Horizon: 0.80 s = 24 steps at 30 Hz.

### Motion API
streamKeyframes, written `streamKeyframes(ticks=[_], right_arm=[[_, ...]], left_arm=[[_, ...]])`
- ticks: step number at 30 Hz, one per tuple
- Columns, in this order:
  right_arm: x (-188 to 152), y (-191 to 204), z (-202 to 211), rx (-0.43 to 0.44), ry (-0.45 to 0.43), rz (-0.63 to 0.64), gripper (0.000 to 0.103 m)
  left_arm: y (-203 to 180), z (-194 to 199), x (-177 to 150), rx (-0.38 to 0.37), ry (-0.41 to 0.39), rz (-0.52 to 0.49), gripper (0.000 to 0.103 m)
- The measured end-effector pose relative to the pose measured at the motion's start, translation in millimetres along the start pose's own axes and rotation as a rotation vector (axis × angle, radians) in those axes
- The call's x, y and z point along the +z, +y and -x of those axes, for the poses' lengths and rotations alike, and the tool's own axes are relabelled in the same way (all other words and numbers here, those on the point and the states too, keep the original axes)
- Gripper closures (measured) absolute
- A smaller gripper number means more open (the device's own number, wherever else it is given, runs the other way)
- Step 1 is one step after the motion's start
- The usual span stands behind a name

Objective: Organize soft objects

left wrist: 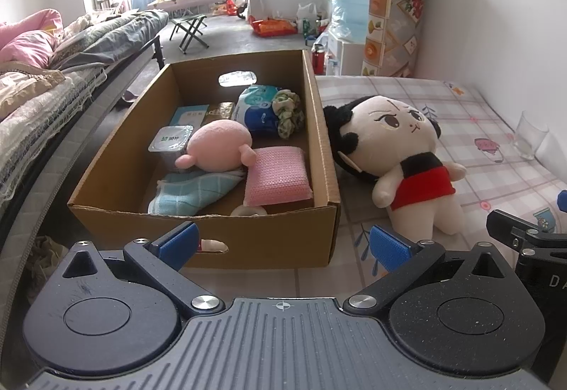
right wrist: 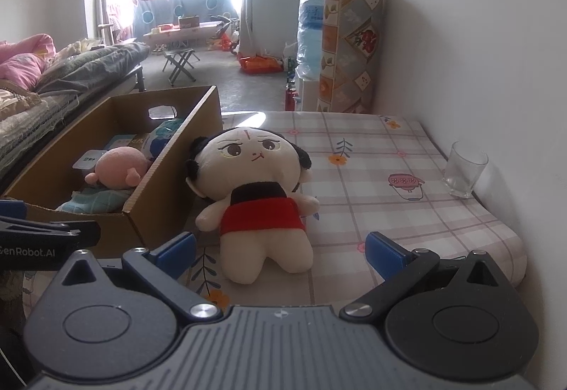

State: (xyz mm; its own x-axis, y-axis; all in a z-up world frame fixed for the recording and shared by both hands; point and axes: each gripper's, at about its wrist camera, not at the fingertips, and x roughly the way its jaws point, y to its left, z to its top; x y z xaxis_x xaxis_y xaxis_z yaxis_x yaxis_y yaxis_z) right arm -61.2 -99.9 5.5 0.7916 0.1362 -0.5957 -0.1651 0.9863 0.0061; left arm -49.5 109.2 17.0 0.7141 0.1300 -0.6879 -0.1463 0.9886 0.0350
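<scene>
A plush doll (left wrist: 407,156) (right wrist: 258,195) in a red dress with black hair buns leans against the right wall of a cardboard box (left wrist: 319,142) (right wrist: 159,198) on a checked cloth. Inside the box lie a pink plush (left wrist: 219,145) (right wrist: 118,167), a pink sponge (left wrist: 278,177), a light-blue cloth (left wrist: 191,193) (right wrist: 94,200), a green scrunchie (left wrist: 288,112), a tissue pack (left wrist: 257,106) and a sealed cup (left wrist: 170,142). My left gripper (left wrist: 283,244) is open before the box's front wall. My right gripper (right wrist: 280,248) is open, the doll's legs between its fingertips' line.
A clear glass (right wrist: 464,168) (left wrist: 529,136) stands at the cloth's right edge by the wall. A bed with bedding (left wrist: 42,78) runs along the left. A water jug and patterned cabinet (right wrist: 347,43) stand at the back. Bare checked cloth (right wrist: 389,205) lies right of the doll.
</scene>
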Motion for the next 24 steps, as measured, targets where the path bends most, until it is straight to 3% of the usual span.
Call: streamKeyframes(ticks=[24], right_arm=[[-0.4,4.3,-1.8,0.012,0.013,0.010,0.000]], left_arm=[[-0.1,0.0,-0.2,0.000,0.000,-0.001,0.000]])
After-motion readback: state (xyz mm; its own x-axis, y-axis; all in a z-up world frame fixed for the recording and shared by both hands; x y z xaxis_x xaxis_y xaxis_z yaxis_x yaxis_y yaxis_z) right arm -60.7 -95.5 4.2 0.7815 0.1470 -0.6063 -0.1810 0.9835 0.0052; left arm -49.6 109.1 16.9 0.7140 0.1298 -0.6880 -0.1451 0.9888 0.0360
